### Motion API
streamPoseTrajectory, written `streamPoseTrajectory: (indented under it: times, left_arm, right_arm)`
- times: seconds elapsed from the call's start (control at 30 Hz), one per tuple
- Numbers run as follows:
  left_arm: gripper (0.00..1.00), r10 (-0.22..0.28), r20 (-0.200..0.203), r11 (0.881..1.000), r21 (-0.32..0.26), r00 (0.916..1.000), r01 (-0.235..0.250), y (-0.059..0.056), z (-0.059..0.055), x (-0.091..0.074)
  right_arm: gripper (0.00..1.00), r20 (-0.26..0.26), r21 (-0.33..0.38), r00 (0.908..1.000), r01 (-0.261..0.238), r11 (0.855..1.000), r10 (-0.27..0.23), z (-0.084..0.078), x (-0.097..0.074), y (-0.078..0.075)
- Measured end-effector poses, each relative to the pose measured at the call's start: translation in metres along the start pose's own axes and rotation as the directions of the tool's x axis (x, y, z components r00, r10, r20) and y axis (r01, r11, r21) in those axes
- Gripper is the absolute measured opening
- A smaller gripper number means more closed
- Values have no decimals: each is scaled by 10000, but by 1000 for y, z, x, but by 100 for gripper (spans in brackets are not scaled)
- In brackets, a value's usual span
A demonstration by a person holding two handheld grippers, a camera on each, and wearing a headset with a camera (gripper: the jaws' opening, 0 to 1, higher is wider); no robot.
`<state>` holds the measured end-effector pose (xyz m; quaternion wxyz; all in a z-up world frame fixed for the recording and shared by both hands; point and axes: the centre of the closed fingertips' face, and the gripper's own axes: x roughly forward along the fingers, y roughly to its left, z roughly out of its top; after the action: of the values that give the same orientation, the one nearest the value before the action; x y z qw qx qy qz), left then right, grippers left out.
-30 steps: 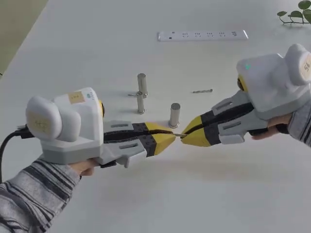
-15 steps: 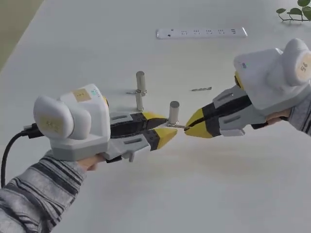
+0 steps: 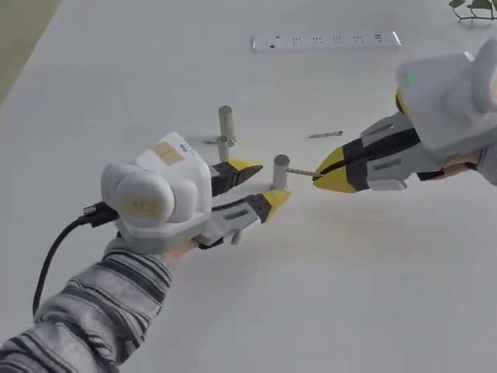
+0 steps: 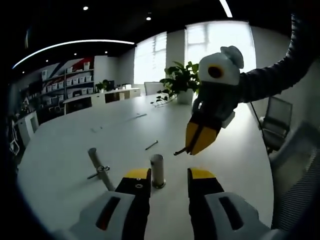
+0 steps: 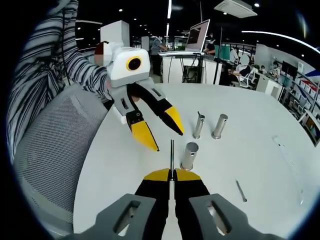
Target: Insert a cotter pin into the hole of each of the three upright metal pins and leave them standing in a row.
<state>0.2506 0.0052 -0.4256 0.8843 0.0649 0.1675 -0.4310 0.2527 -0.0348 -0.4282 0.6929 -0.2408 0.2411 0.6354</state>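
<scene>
1. The left hand-held gripper (image 3: 272, 181) has let go. A second ago its tips met the other's on the cotter pin (image 3: 300, 171). Now its jaws stand apart at centre frame in the head view, one on each side of the near pin (image 3: 280, 175). As far as I can tell it is not gripping that pin.
2. The right hand-held gripper (image 3: 317, 176), coming in from the right of the frame, now carries the cotter pin alone. Its jaws are together, clamped on one end. The hand-over looks finished.
3. The cotter pin has risen from the level of the near pin's foot to its upper part. It lies level, with its free end pointing left, just beside the near pin. I cannot tell whether the tip has reached the hole.
4. This looks like the start of the insertion, with the left hand-held gripper placed to steady the near pin if it rocks.
5. Left of centre, the far pins (image 3: 226, 124) stand one behind the other. A fitted cotter pin (image 3: 213, 142) crosses one of them, but I cannot tell which.
6. A loose cotter pin (image 3: 324, 134) lies on the bench (image 3: 349, 295), above and right of centre, probably for a pin not yet fitted.
</scene>
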Motion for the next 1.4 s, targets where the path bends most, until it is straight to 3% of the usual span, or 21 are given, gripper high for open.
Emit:
streamPoseTrajectory:
  times: [0.13, 0.43, 0.6, 1.13, 1.4]
  left_arm:
    - [26, 289, -27, 9996, -66, 9996, -289, 1, -4, 8]
    - [25, 1040, -380, 9943, -191, 9939, -1048, 16, -16, 21]
    - [22, 1145, -507, 9926, -352, 9921, -1163, 19, -19, 30]
    - [14, 1219, -626, 9823, -1357, 9906, -1294, 25, -27, 45]
    - [11, 1288, -758, 9794, -1465, 9888, -1388, 24, -31, 47]
  right_arm:
    - [0, -172, -50, 9998, 57, 10000, -58, -6, 1, -7]
    - [0, -517, -149, 9985, 157, 9998, -165, -18, 5, -17]
    - [0, -808, -240, 9966, 167, 9996, -186, -23, 8, -21]
    - [0, -801, -300, 9968, -27, 9995, 3, -21, 16, -23]
    - [0, -865, -426, 9962, -98, 9990, 60, -17, 18, -22]
